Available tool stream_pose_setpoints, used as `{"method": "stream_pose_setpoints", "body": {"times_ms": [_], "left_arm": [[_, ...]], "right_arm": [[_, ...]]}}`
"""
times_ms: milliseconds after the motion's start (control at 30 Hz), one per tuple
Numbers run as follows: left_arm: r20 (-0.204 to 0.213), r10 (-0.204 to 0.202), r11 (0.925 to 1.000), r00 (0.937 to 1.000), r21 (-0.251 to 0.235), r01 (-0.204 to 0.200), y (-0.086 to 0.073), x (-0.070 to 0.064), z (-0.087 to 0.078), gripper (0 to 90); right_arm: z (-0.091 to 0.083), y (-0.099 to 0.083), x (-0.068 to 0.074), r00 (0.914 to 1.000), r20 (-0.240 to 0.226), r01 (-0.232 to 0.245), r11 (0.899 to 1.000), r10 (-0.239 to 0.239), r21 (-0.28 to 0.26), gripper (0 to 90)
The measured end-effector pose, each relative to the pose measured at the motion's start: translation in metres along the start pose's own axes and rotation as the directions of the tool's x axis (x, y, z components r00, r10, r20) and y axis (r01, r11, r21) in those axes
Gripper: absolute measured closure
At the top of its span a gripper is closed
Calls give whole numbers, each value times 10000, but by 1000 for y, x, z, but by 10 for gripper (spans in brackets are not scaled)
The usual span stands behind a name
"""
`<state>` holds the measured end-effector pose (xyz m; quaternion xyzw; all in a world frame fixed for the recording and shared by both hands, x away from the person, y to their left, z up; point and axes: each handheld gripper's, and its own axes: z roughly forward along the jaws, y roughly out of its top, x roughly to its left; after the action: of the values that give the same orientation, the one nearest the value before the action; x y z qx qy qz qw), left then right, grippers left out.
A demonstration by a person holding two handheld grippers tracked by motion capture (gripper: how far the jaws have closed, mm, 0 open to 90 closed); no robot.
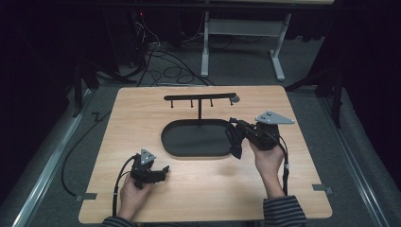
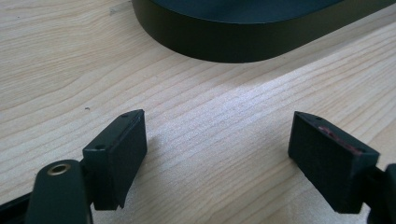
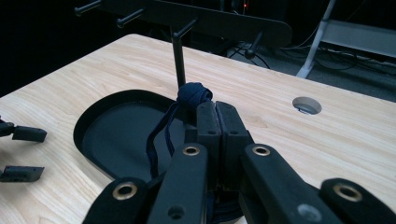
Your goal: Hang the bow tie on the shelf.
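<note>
A black oval tray lies mid-table, and a black T-shaped stand with several pegs rises from its far edge. My right gripper hovers over the tray's right end, shut on a dark blue cord that droops below it. In the right gripper view the jaws pinch the cord just under its knot, in front of the stand's post. My left gripper rests low on the wood, front left of the tray. Its jaws stand wide open around bare wood, facing the tray wall.
A round cable hole pierces the tabletop near the stand's right end. The wooden table has bare room along its front and sides. Behind it on the floor lie cables and a grey desk frame.
</note>
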<state>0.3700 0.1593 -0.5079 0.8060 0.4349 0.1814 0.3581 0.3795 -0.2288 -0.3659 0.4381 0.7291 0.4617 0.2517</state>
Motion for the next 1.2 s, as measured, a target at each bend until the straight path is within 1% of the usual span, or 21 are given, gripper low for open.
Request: {"method": "stream_pose_setpoints", "body": {"times_ms": [167,533,900,1200], "left_arm": [[3,1,10000,10000,-2,-1,0,0,0,200],[5,17,10000,10000,-5,-17,0,0,0,200],[6,15,10000,10000,-4,-15,0,0,0,200],[13,17,10000,10000,-5,-17,0,0,0,199]], "right_arm": [[4,4,-2,10000,66,22,10000,-22,14,900],[11,10,-8,9995,221,-208,9998,207,46,900],[17,21,-11,9993,349,-106,9999,108,-40,900],[22,24,-17,9987,454,-218,9998,220,-36,900]]}}
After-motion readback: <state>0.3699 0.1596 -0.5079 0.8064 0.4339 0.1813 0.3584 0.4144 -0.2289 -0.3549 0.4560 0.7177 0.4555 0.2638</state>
